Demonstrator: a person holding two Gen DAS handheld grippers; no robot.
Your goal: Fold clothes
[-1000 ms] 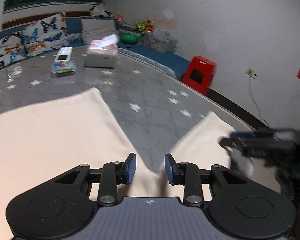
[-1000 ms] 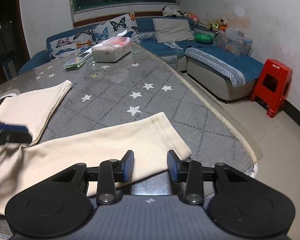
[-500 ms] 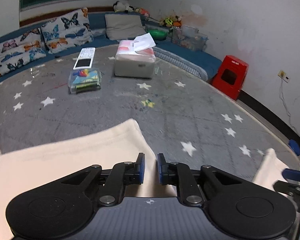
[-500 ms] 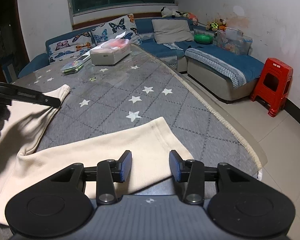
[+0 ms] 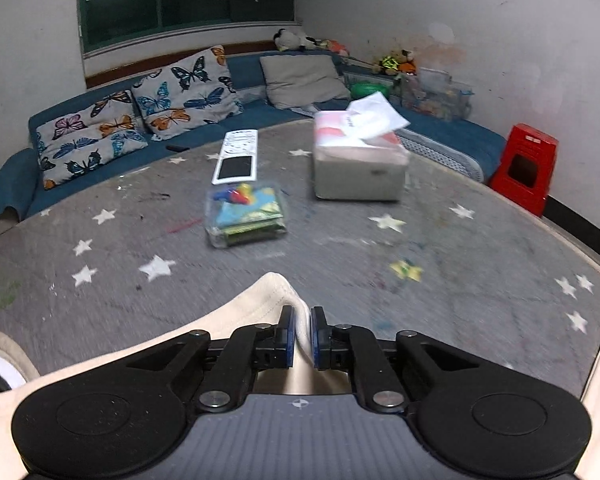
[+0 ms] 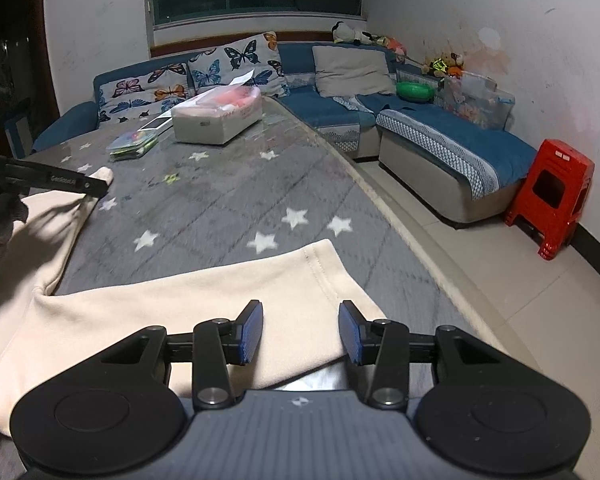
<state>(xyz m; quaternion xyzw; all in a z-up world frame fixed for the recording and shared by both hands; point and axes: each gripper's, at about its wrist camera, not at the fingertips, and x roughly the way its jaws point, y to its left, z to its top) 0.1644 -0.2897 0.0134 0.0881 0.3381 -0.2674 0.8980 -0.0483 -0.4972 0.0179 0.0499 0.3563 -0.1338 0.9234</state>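
On the grey star-patterned table cover (image 6: 228, 204) a cream pair of trousers (image 6: 172, 312) lies spread, one leg toward each gripper. The left gripper (image 5: 302, 334) is clenched on the hem of the far leg, while the right gripper (image 6: 300, 332) hangs released over the near leg's hem. The step looks like gathering both hems; next the right jaws likely need to lower and pinch theirs. Beyond stand a blue corner sofa (image 6: 428, 136), a tissue box (image 5: 358, 168) and a red stool (image 6: 552, 200).
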